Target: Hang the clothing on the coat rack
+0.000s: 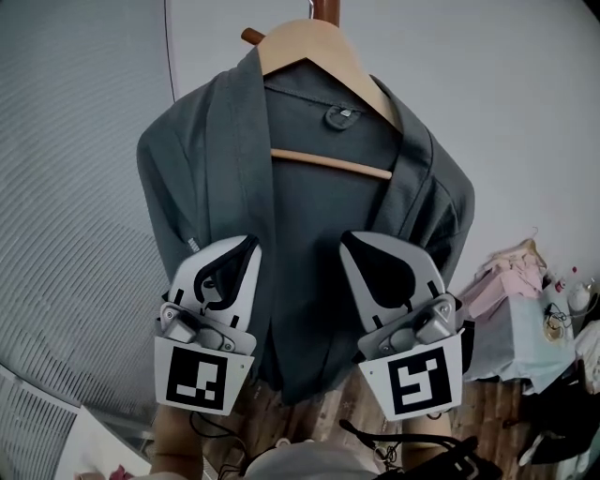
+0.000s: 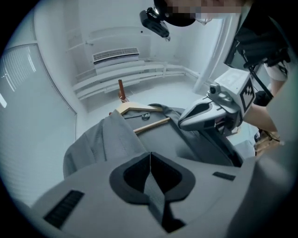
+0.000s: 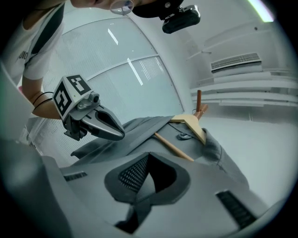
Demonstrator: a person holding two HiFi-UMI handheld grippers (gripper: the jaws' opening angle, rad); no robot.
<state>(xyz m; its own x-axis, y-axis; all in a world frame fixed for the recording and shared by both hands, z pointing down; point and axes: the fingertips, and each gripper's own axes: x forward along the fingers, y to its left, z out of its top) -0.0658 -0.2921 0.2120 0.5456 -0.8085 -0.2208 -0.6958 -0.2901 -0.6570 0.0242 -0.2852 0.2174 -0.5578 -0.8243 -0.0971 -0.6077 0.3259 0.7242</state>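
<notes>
A dark grey jacket (image 1: 309,281) hangs on a wooden hanger (image 1: 319,47) hooked at the brown rack pole (image 1: 326,9). My left gripper (image 1: 249,242) is at the jacket's left front edge and my right gripper (image 1: 345,238) at its right front edge, both pointing up. In the left gripper view a fold of grey cloth runs between the closed pads of the left gripper (image 2: 150,153), with the hanger (image 2: 135,109) beyond. The right gripper view shows the same at the right gripper (image 3: 148,154), below the hanger (image 3: 191,123). Each gripper is shut on the jacket's edge.
A ribbed frosted wall (image 1: 66,187) stands close on the left. At the right, on the wood floor, lies a heap of pale clothes and bags (image 1: 525,300). A wall air vent (image 2: 115,55) is behind the rack. The person's body is just below the grippers.
</notes>
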